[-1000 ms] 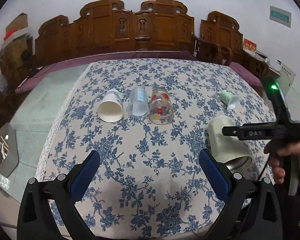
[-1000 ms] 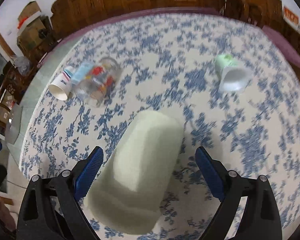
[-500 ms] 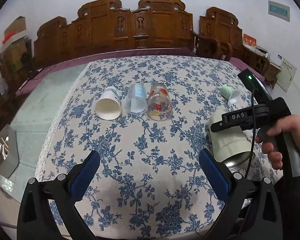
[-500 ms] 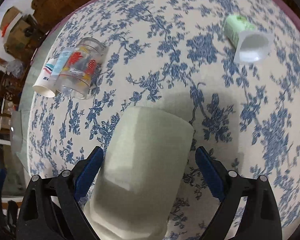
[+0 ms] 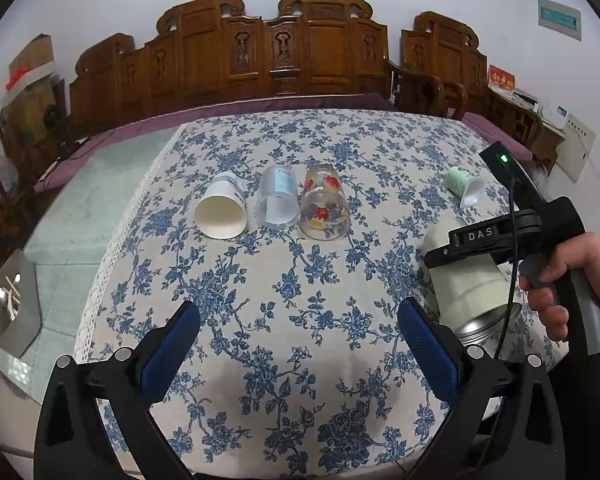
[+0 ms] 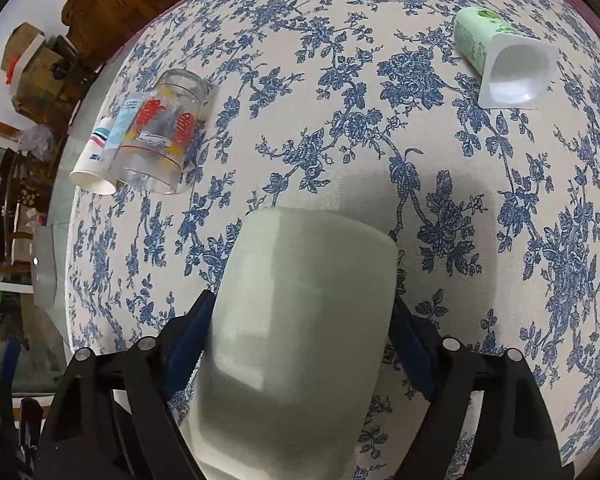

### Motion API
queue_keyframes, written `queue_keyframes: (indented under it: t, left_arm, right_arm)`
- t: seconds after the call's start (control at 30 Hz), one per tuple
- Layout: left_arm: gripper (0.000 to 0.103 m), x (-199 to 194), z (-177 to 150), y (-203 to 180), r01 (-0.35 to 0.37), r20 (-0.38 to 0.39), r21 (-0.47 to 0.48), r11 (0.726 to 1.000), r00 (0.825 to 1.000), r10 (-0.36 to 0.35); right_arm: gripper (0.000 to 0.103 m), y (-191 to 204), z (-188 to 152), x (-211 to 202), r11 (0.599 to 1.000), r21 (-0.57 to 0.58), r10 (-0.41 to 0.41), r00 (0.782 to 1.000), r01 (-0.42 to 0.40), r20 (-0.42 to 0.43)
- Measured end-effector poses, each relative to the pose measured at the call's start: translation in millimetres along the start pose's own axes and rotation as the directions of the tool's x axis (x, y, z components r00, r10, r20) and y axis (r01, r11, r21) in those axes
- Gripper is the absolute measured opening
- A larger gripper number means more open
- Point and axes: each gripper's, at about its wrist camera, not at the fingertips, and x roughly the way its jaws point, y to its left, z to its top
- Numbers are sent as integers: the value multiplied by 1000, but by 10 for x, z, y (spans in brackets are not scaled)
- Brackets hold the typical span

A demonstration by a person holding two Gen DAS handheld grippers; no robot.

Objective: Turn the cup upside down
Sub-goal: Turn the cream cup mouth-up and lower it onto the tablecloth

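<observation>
The right tongs [image 6: 300, 344], wide apart half a second ago, now clamp the pale cup [image 6: 300, 320] lying on its side on the bench [image 6: 440, 140] (flip not yet begun); the left tongs [image 5: 300, 354] hang wide, empty.

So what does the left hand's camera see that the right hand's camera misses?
Only the left view shows the carved wooden bench, the person's hand on the right gripper, and the pale green mug's steel rim. Only the right view shows blue fingers pressed against that mug. Both share the floral tablecloth, white paper cup, red-printed glass and small green yogurt cup.
</observation>
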Motion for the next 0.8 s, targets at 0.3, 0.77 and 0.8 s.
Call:
queue_keyframes:
  t: [0.3, 0.77, 0.8]
  left_arm:
    - [95, 6, -15, -16, -3, -3, 9, 1000, 1000, 3]
    - [95, -9, -20, -63, 4, 0, 19, 1000, 1000, -4]
    - [95, -11, -20, -65, 4, 1, 19, 1000, 1000, -4]
  right_arm:
    - [80, 151, -107, -376, 994, -107, 14, 986, 4, 164]
    - [78, 480, -516, -763, 898, -372, -67, 909, 235, 412]
    - [78, 492, -538, -754, 891, -382, -70, 907, 244, 416]
